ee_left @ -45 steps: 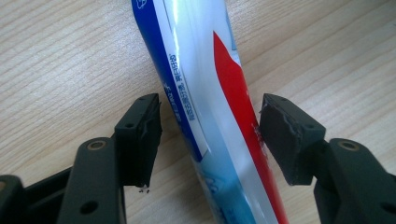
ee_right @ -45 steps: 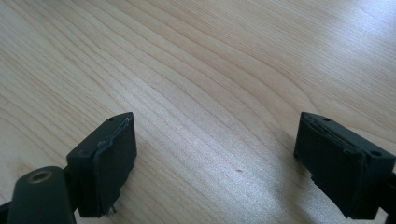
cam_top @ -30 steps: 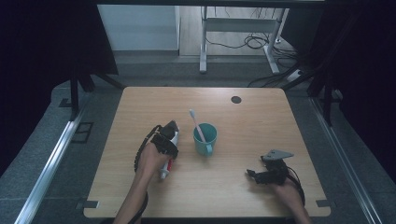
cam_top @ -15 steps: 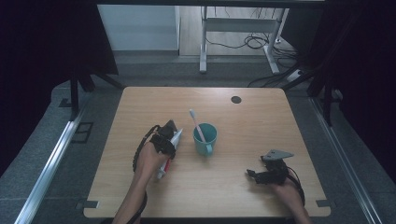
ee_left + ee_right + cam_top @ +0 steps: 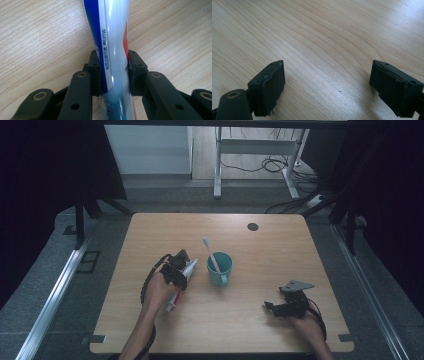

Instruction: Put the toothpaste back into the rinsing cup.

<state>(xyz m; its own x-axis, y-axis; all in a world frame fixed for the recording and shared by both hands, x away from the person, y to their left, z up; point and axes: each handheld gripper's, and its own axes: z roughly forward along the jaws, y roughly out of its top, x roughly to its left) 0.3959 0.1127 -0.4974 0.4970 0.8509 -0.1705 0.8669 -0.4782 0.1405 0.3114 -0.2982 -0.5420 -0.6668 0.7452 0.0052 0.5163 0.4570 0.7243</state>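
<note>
Left claw (image 5: 114, 72) clamps the toothpaste tube (image 5: 112, 37).

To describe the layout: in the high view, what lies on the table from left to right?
Left gripper shut on the toothpaste tube → green cup with a toothbrush → right gripper, jaws open.

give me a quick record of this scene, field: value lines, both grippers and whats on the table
left gripper: jaws have just closed, now shut on the toothpaste tube
toothpaste tube: lies on the table, left of the cup
right gripper: open, nothing between the jaws, low over bare wood at the table's near right
cup: teal, upright, near the table's middle, handle toward the person
toothbrush: stands in the cup, leaning back and left
</note>
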